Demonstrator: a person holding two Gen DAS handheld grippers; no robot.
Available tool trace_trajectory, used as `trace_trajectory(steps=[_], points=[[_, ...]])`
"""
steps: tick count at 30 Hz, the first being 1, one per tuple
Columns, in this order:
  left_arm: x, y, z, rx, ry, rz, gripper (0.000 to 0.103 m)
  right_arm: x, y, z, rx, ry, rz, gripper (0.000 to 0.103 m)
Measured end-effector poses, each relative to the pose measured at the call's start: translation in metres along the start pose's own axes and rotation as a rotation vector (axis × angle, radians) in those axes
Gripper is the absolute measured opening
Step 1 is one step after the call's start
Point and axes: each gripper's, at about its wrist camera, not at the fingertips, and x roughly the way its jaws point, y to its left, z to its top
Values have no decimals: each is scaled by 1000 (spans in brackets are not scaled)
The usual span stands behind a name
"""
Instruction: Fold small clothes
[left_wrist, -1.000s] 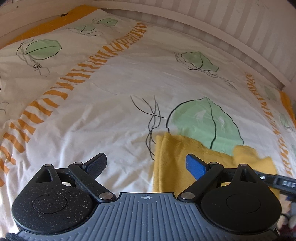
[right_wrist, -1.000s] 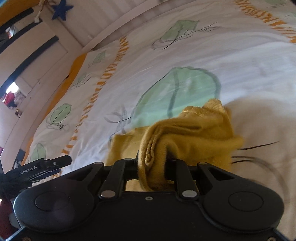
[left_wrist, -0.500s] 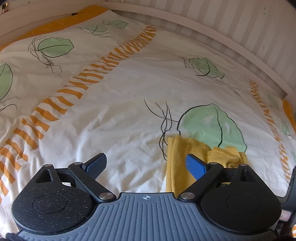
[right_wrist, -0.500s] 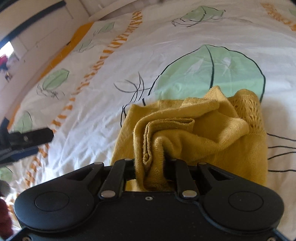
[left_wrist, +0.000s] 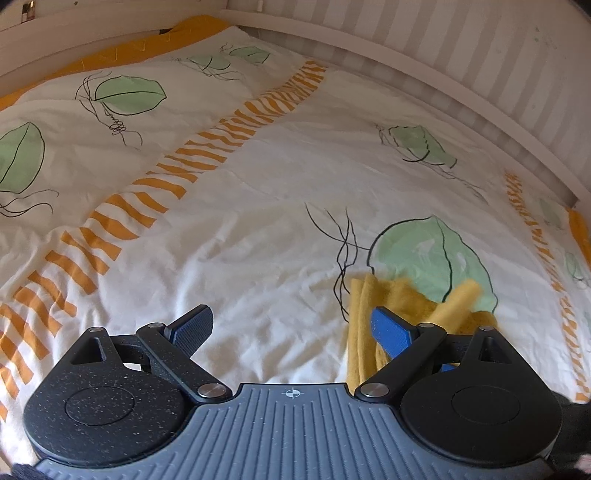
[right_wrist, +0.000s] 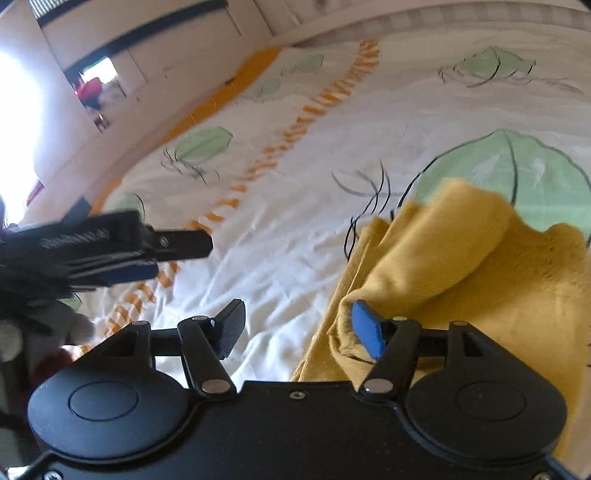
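The mustard-yellow knitted small garment (right_wrist: 461, 266) lies crumpled in loose folds on the bedding, ahead of the right tool and to its right side. A rolled edge of it bulges around that tool's right blue pad. Seen from the left tool, the same cloth (left_wrist: 399, 299) lies behind its right finger, partly blurred, one strip raised.

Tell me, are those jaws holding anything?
Nothing is held. The right gripper has just been opening off the yellow knit; the left gripper is open, empty.
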Motion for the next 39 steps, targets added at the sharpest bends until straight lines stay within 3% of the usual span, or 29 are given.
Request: trace_trajectory(steps=[7, 13, 19, 25, 26, 28, 30, 32, 33, 36, 39], points=[[2, -4, -3, 18, 12, -13, 93, -34, -31, -5, 98, -98, -41, 70], [10, -16, -9, 57, 39, -24, 93, -15, -37, -32, 109, -9, -42, 71], [21, -24, -17, 83, 78, -62, 93, 19, -2, -68, -20, 129, 40, 75], [24, -26, -17, 67, 99, -98, 93, 7, 45, -81, -345, 74, -83, 74], [24, -27, -17, 63, 101, -105, 93, 7, 52, -83, -401, 76, -112, 71], [24, -28, -18, 58, 107, -123, 93, 10, 58, -88, -493, 92, -181, 49], [26, -31, -19, 59, 117, -139, 93, 16, 57, -90, -547, 118, -220, 45], [28, -32, -20, 57, 129, -158, 93, 12, 51, -92, -536, 105, -231, 16], [30, -32, -20, 52, 140, -175, 92, 7, 46, -91, -506, 79, -235, 11], [38, -33, -21, 20, 181, -243, 92, -17, 30, -80, -366, -20, -207, 11], [51, -36, -23, -24, 224, -316, 92, -33, 19, -74, -296, -56, -188, 11]])
